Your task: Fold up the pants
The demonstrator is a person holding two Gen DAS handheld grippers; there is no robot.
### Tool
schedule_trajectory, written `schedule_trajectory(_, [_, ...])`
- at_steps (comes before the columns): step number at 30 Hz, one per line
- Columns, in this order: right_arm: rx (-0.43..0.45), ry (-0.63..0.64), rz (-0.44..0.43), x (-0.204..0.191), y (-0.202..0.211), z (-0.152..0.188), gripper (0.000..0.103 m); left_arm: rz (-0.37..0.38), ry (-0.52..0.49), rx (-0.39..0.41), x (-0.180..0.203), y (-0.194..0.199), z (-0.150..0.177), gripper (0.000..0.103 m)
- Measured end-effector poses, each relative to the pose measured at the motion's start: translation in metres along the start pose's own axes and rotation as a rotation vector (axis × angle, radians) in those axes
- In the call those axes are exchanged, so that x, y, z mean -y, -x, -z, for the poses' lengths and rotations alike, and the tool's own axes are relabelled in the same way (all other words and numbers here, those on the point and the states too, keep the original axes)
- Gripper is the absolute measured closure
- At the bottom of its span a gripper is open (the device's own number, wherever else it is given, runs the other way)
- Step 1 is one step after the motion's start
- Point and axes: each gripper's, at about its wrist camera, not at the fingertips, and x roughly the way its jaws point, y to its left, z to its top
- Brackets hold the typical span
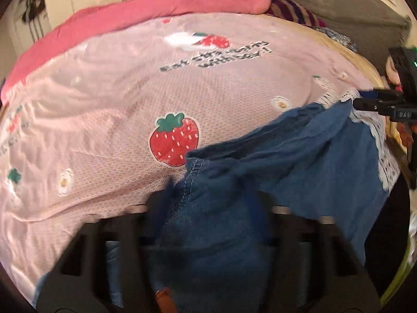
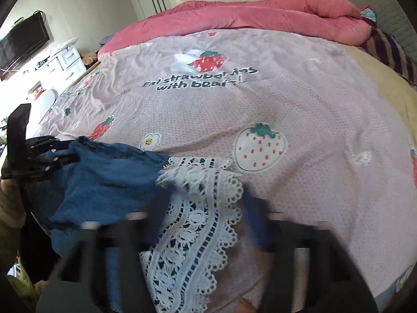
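Evidently each gripper takes one end of the same garment edge, so that the cloth hangs spread between the two hands above the bed. Nearest, the left gripper [image 1: 208, 198] has its jaws clamped on the stitched denim hem of the pants [image 1: 286, 161]; the right gripper [image 2: 206, 208] has its jaws clamped on the white lace trim [image 2: 192, 224] at the opposite end. This two-point hold is judged to keep the edge taut and level, which a clean fold line requires. The pants lie at the near edge of the bed, partly lifted, with the denim bunched between the grippers rather than flat. Both sets of fingers are motion-blurred, so the exact contact of the pads cannot be resolved. The lower part of the garment passes beneath the gripper bodies and is cut off; leg length and the waistband cannot be determined. Beyond the pants, the pink strawberry-print sheet [image 2: 299, 96] covers the bed and is unoccupied. Farther back, a rolled pink quilt [image 2: 260, 18] lies along the far side, with a striped item [image 2: 388, 49] only partly visible beside it.
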Motion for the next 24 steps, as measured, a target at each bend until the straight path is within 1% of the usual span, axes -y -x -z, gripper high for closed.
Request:
schedule_trajectory(1, [-0.005,0.0,0.0,-0.001,-0.002,-0.003,0.08,0.004,0.016,-0.01,-0.002,-0.006,-0.002,0.09])
schedule_trajectory(3, [0.0,0.007,-0.003,-0.003,-0.007,-0.009,0.084,0.005,0.051,-0.022,-0.007,-0.013,-0.007,0.092])
schedule_trajectory(4, [0.008,0.006,-0.008,-0.003,-0.008,-0.013,0.088,0.006,0.062,-0.021,-0.007,-0.012,-0.008,0.093])
schedule_trajectory(5, [0.018,0.0,-0.019,-0.004,-0.008,-0.016,0.09,0.012,0.077,-0.017,-0.011,-0.012,-0.011,0.093])
schedule_trajectory(7, [0.038,0.002,-0.021,-0.005,-0.011,-0.025,0.09,0.014,0.107,-0.01,-0.019,-0.011,-0.016,0.094])
schedule_trajectory(8, [0.043,0.002,-0.008,-0.005,-0.015,-0.028,0.09,0.009,0.113,-0.008,-0.022,-0.012,-0.018,0.094])
schedule_trajectory(12, [-0.026,0.007,0.033,-0.003,-0.037,-0.026,0.09,0.001,0.115,-0.025,-0.026,-0.028,-0.023,0.094])
schedule_trajectory(15, [-0.01,0.007,0.03,-0.003,-0.035,-0.021,0.089,0.008,0.125,-0.018,-0.027,-0.033,-0.021,0.093])
schedule_trajectory(16, [-0.008,-0.006,0.025,-0.001,-0.034,-0.02,0.087,0.011,0.13,-0.013,-0.029,-0.033,-0.021,0.091])
schedule_trajectory(18, [0.0,-0.036,0.03,0.002,-0.025,-0.019,0.073,0.012,0.136,0.007,-0.031,-0.029,-0.021,0.09])
schedule_trajectory(19, [0.016,-0.036,0.035,0.001,-0.015,-0.016,0.057,0.012,0.138,0.019,-0.032,-0.024,-0.02,0.086])
schedule_trajectory(20, [0.046,-0.034,0.029,-0.001,-0.003,-0.012,0.051,0.009,0.139,0.036,-0.032,-0.018,-0.019,0.08])
schedule_trajectory(21, [0.065,-0.035,0.026,-0.001,0.006,-0.009,0.051,0.0,0.14,0.052,-0.033,-0.01,-0.018,0.078])
schedule_trajectory(23, [0.092,-0.045,0.016,-0.002,0.026,0.002,0.049,-0.018,0.143,0.084,-0.033,0.006,-0.015,0.068])
schedule_trajectory(24, [0.099,-0.054,0.012,-0.004,0.036,0.011,0.048,-0.029,0.143,0.11,-0.031,0.019,-0.011,0.066])
